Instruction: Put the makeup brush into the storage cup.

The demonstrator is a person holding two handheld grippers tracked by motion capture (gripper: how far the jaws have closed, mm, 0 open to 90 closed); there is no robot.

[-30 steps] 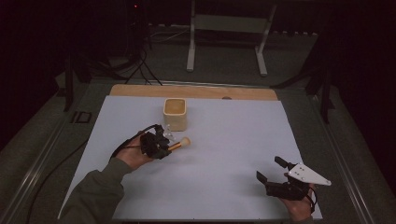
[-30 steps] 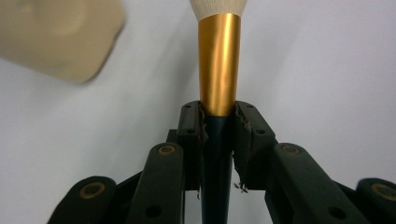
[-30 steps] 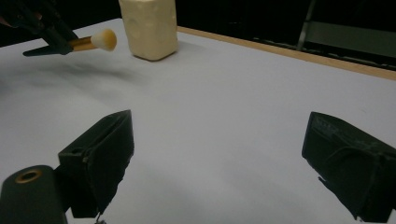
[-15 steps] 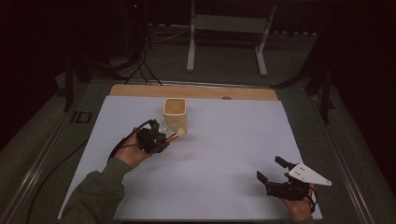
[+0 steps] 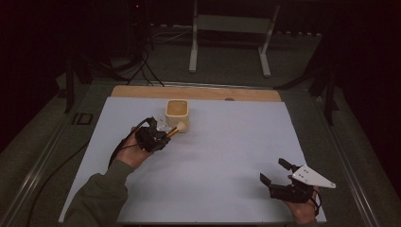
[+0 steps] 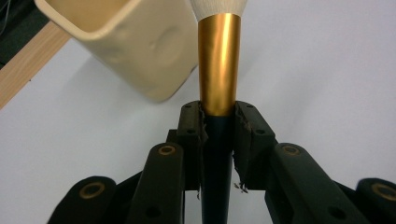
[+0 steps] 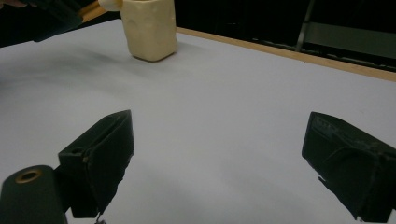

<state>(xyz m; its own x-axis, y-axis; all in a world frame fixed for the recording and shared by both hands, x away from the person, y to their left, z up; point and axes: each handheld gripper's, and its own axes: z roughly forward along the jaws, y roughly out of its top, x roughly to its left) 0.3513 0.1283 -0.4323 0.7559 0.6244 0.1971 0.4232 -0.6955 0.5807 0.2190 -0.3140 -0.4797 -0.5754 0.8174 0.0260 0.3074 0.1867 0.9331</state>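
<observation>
My left gripper (image 5: 163,135) (image 6: 218,122) is shut on a makeup brush (image 5: 176,129) (image 6: 218,60) with a dark handle, gold ferrule and pale bristle tip. The brush tip reaches the right side of a cream square cup (image 5: 177,113) (image 6: 130,42) standing upright at the back of the white mat. My right gripper (image 5: 276,172) (image 7: 219,163) hovers near the front right corner of the mat, open, with nothing between its fingers. The cup (image 7: 148,29) stands far off in the right gripper view.
The white mat (image 5: 227,156) covers a wooden tabletop whose bare strip (image 5: 198,93) runs along the back. A cable (image 5: 123,142) trails from the left gripper. A metal stand (image 5: 229,28) is on the floor beyond the table.
My left gripper has carried the brush back and to the right, from the mat's middle left up to the cup's side. The right gripper has stayed where it was.
</observation>
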